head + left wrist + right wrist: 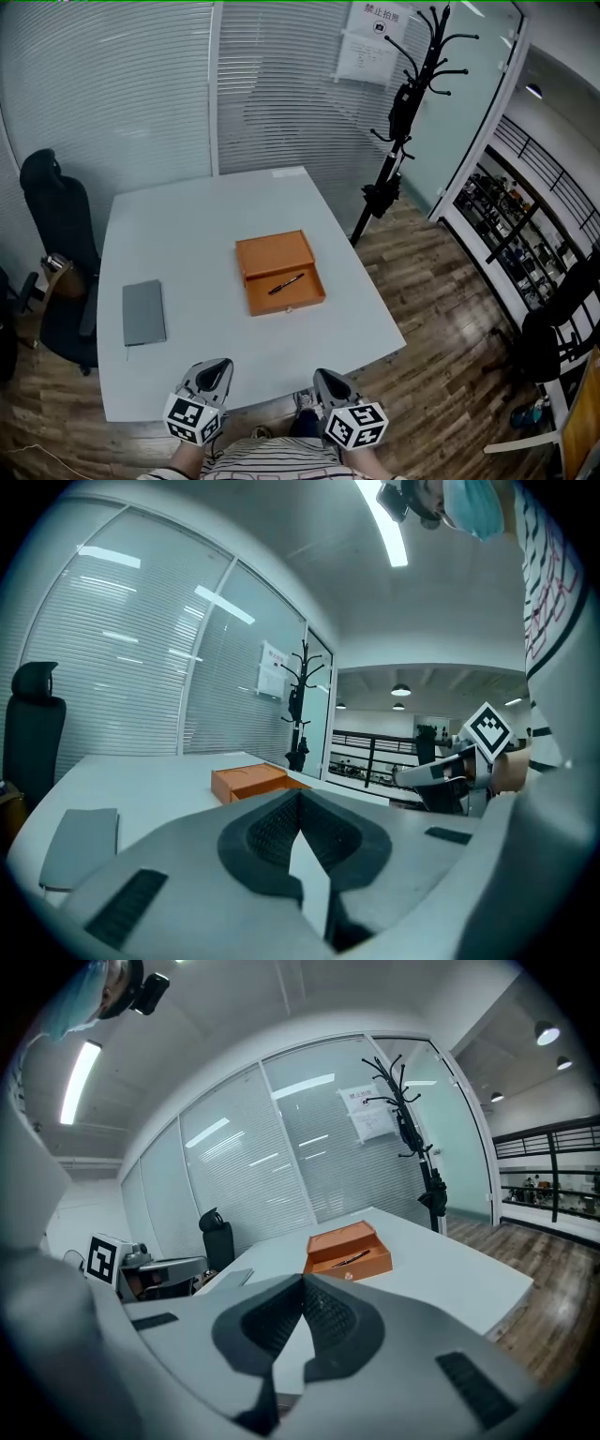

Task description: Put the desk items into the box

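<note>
An open orange box [279, 272] lies mid-table on the white table [187, 225] with its lid folded back, and a black pen [286, 283] rests inside it. To its left, nearer the table's left edge, lies a grey notebook [143, 312]. My left gripper [216, 367] and right gripper [325, 378] hover side by side at the table's near edge, both shut and empty. The left gripper view shows its jaws [300, 803] closed, with the box [248, 780] and notebook [82, 841] beyond. In the right gripper view, the box [347, 1252] and pen [350, 1258] sit past the closed jaws [302, 1283].
A black office chair [56, 234] stands at the table's left side. A black coat stand [403, 112] rises beyond the far right corner. Glass walls with blinds run behind the table. Wooden floor and another dark chair [553, 333] are to the right.
</note>
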The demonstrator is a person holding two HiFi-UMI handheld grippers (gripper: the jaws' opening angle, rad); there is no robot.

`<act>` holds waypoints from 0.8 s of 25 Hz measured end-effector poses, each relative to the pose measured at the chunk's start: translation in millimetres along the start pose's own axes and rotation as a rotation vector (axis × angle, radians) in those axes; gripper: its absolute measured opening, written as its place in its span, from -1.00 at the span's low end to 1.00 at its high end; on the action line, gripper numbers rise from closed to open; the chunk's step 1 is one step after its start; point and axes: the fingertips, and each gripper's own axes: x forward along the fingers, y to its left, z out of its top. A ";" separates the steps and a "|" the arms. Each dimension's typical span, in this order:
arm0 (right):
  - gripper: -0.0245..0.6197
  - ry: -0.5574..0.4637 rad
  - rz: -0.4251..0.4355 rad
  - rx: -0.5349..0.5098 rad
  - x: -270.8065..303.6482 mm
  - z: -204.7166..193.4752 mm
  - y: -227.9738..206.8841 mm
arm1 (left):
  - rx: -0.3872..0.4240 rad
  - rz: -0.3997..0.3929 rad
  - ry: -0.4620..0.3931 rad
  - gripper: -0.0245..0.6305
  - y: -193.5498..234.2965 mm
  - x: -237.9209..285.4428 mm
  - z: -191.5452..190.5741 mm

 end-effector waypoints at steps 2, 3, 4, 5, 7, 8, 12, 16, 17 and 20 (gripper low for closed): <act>-0.85 0.001 0.000 -0.001 0.7 -0.8 0.7 | -0.006 -0.004 0.002 -0.86 -3.0 -0.9 -2.6; -0.85 0.002 0.000 -0.001 0.9 -1.1 0.9 | -0.005 -0.009 0.003 -0.86 -5.3 -0.7 -3.2; -0.85 0.003 0.000 -0.002 1.0 -1.2 1.0 | -0.003 -0.014 0.003 -0.86 -7.7 -0.3 -3.3; -0.85 0.004 0.001 -0.002 1.3 -1.2 1.0 | -0.002 -0.018 0.003 -0.86 -9.9 0.2 -3.1; -0.85 0.006 0.002 -0.002 1.8 -1.0 0.2 | -0.004 -0.022 0.003 -0.86 -13.2 1.8 -3.3; -0.85 0.007 0.002 -0.002 1.8 -1.0 -0.6 | -0.007 -0.023 0.005 -0.86 -14.1 2.7 -4.1; -0.85 0.010 -0.003 0.004 1.0 -1.8 -5.4 | -0.025 -0.029 0.014 -0.86 -16.1 6.9 -8.1; -0.85 0.013 -0.005 0.006 2.0 -1.6 -9.5 | -0.013 -0.024 0.015 -0.86 -15.8 11.0 -6.5; -0.85 0.014 -0.003 0.006 2.6 -1.5 -9.6 | -0.009 -0.022 0.016 -0.86 -15.4 11.7 -6.5; -0.85 0.016 0.004 0.004 5.4 0.4 -10.3 | -0.008 -0.020 0.020 -0.86 -14.0 14.8 -5.2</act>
